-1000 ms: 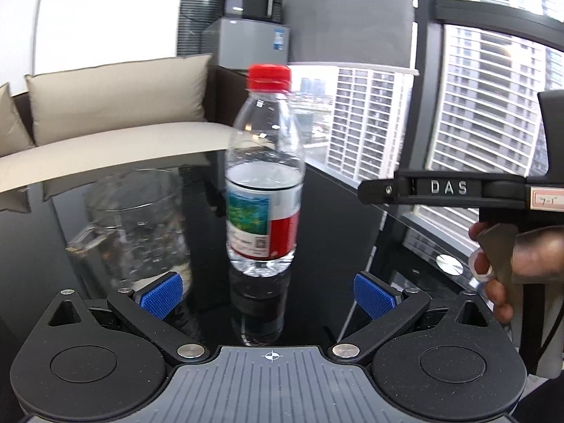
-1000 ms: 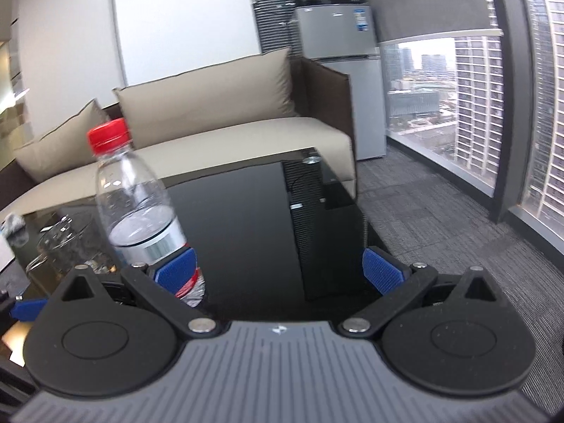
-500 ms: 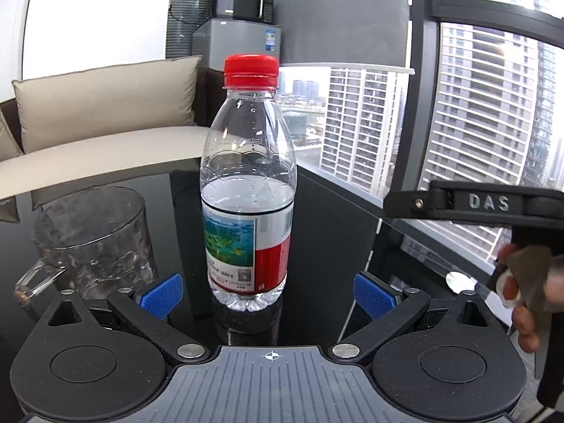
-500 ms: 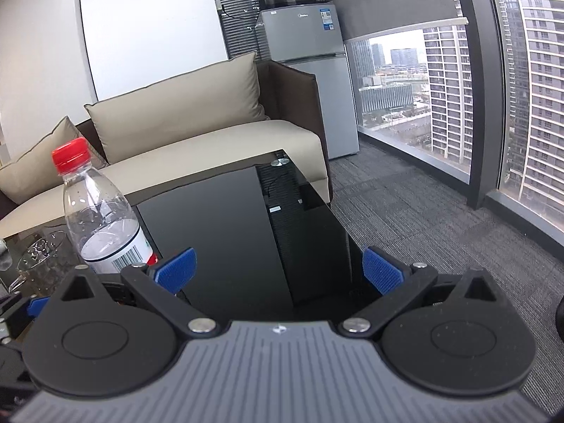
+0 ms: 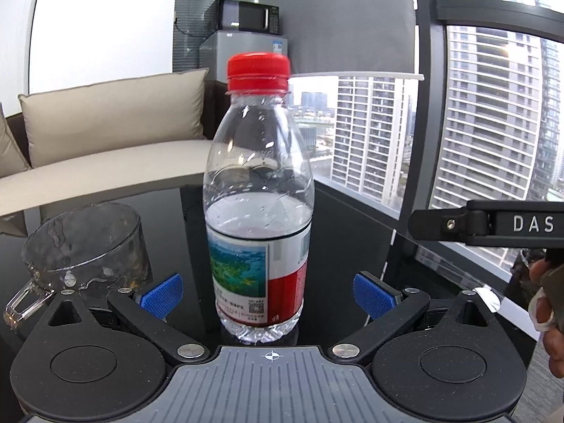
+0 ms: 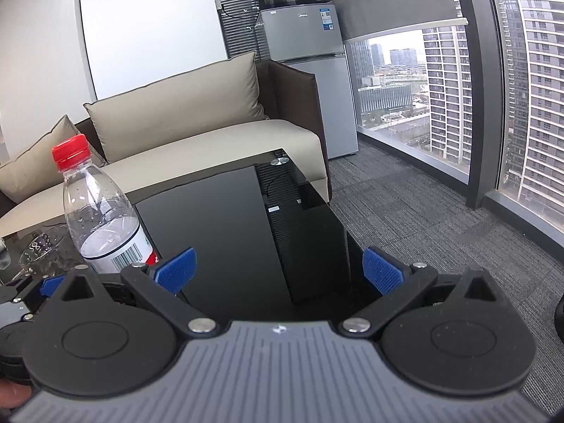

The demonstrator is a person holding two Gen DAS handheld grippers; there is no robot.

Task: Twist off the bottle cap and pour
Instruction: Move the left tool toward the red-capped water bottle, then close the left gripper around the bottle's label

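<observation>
In the left wrist view, the left gripper (image 5: 268, 290) is spread wide and grips nothing; the water bottle (image 5: 259, 218) stands upright between its blue pads (image 5: 162, 290), touched by neither. The red cap (image 5: 258, 70) is seated on the neck, at twelve o'clock from the pads, and water fills the bottle roughly to the label's top edge. The glass mug (image 5: 88, 246) stands at ten o'clock, just beside the bottle, on the black glass table (image 5: 352, 232).

The right gripper (image 6: 280, 269) is likewise wide apart and empty, the bottle at its nine o'clock.

A capped, part-filled bottle fits both pre-opening and re-capped stages. If gripped, the labelled body should be clamped squarely, without crushing it.
</observation>
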